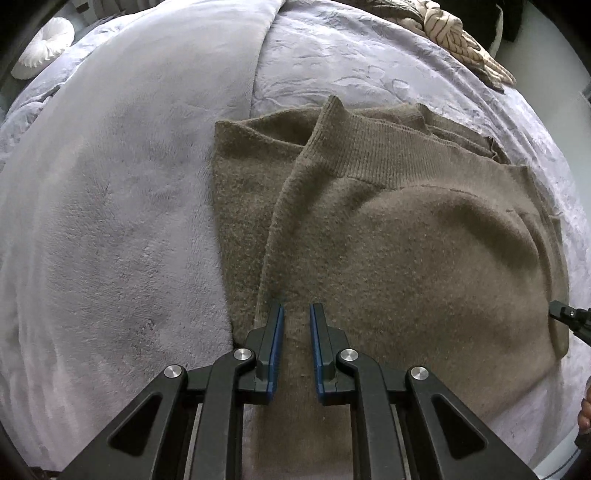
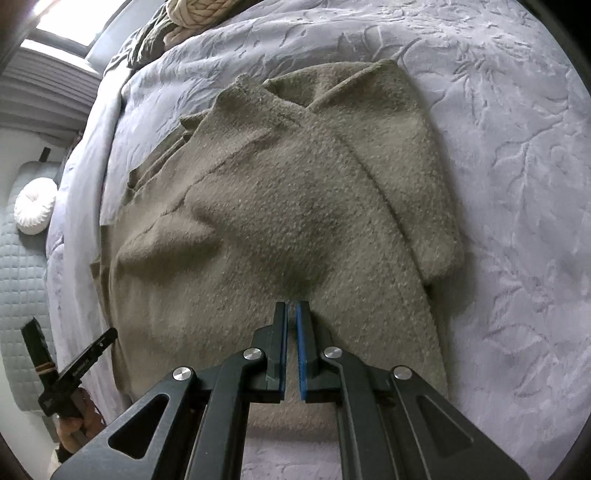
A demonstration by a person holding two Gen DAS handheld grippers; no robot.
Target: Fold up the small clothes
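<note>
A brown knit sweater (image 1: 388,229) lies folded on a bed covered with a pale purple bedspread (image 1: 369,62) that has a leaf pattern pressed into it. A soft, fuzzy blanket (image 1: 110,203) in the same pale color lies on the bed beside the sweater, on its left in the left wrist view.

The left hand-held gripper (image 1: 296,310) is over the near edge of the sweater. Its two blue-lined fingers stand a little apart, with the brown cloth showing in the gap. I cannot tell if it is pinching the cloth.

The right hand-held gripper (image 2: 292,308) is also over the near part of the sweater (image 2: 277,221). Its fingers are almost together, with only a thin gap between them. I cannot tell if any cloth is caught there.

In the right wrist view, the sweater has a sleeve folded across its right side, and a soft bump rises in the middle. A round white pillow (image 2: 35,210) sits off to the left, away from the sweater. At the far end of the bed lies a cream and dark pile of clothes (image 1: 454,33).
</note>
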